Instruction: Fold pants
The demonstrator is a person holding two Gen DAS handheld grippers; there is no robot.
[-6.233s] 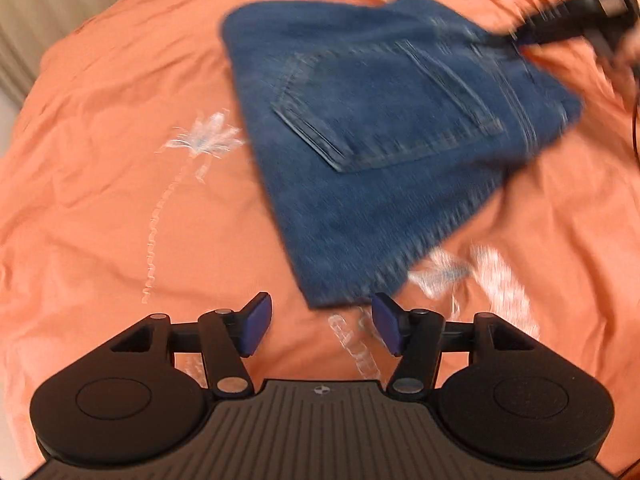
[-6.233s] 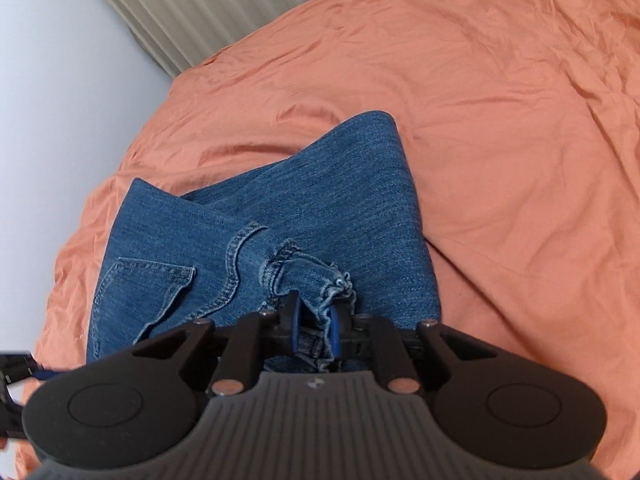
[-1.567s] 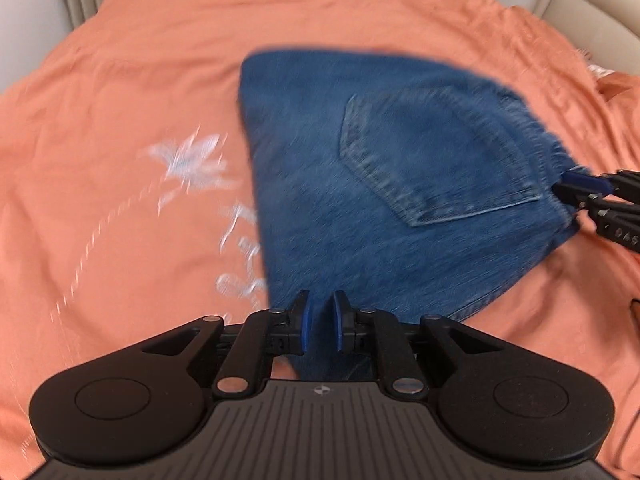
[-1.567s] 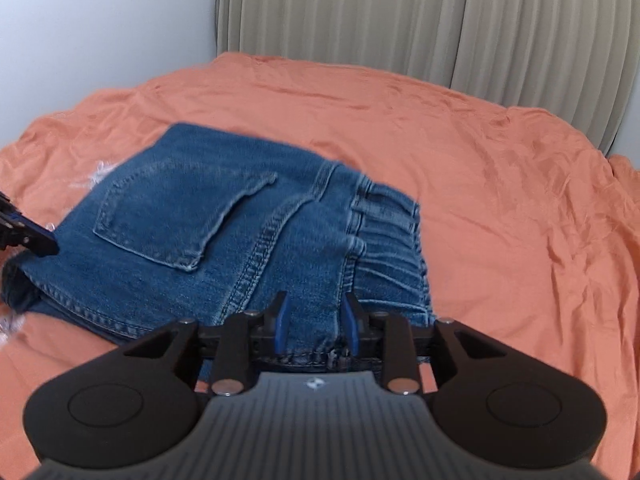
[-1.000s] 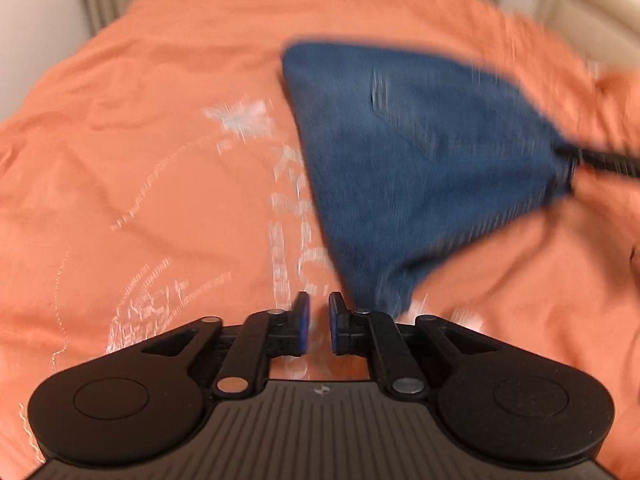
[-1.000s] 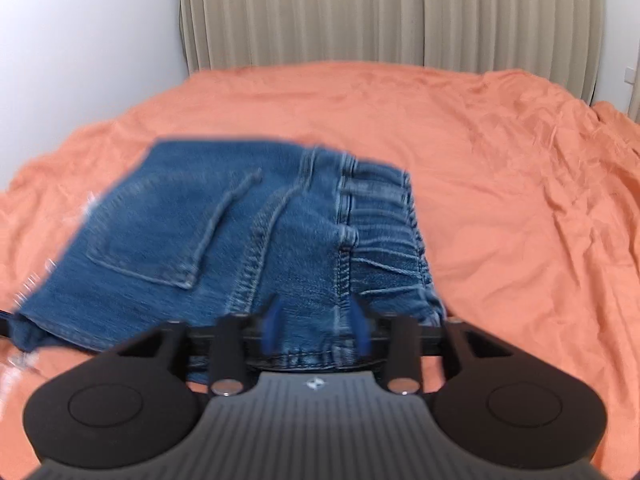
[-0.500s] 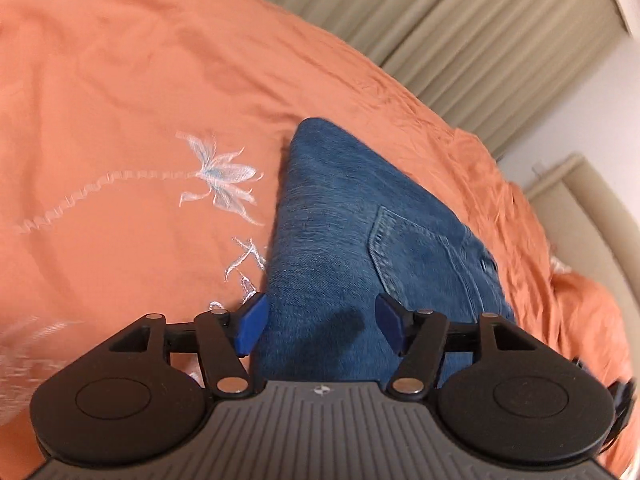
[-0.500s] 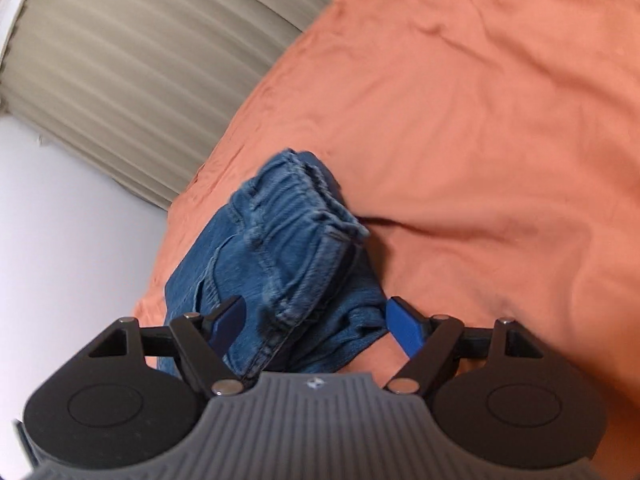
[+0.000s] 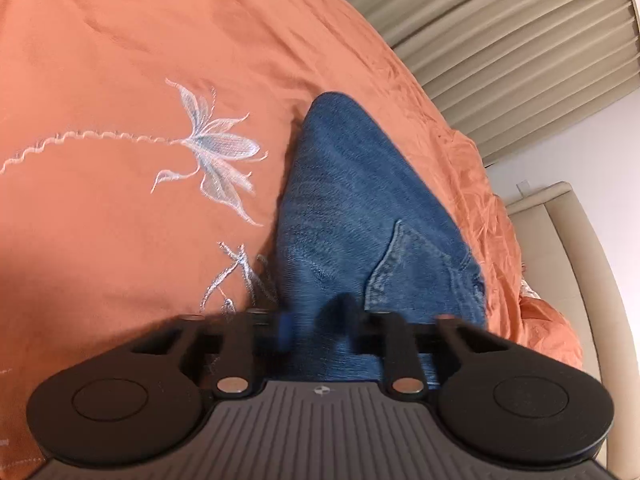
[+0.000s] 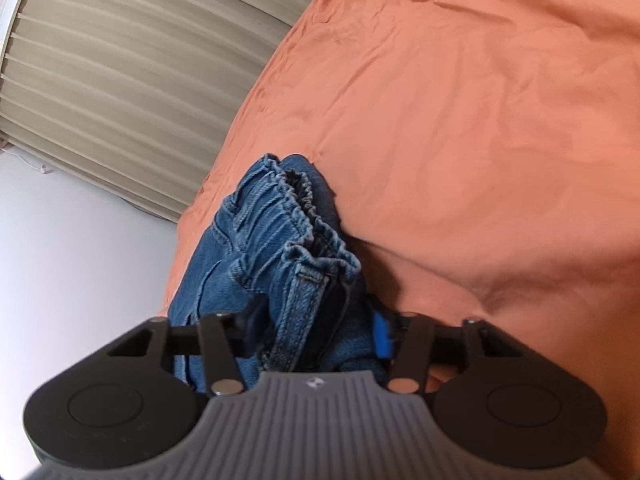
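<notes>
Pants: we see blue denim pants [image 9: 360,216] folded into a compact bundle, lying on the orange bedspread [image 9: 120,60] of a bed.
Pants, left wrist view: a smooth folded face tapering to a rounded far corner, with a stitched back pocket [image 9: 416,268] toward the right.
Pants, right wrist view: the gathered waistband [image 10: 296,216] and a belt loop [image 10: 308,288], layers stacked on one another (the pocket does not show here).
Left gripper [image 9: 316,326]: its fingers stand apart over the near edge of the denim; they are blurred, and we cannot tell whether they touch the cloth.
Right gripper [image 10: 316,328]: jaws spread wide, one blue pad [image 10: 382,332] on each side of the waistband end, not pinching it.
Only in the left view: a white embroidered flower [image 9: 216,152] left of the pants, and a beige padded headboard [image 9: 580,280] at the right.
Only in the right view: a plain white wall [image 10: 80,240] at the left.
Both views: a beige pleated curtain [image 10: 140,60] beyond the far edge of the bed.
</notes>
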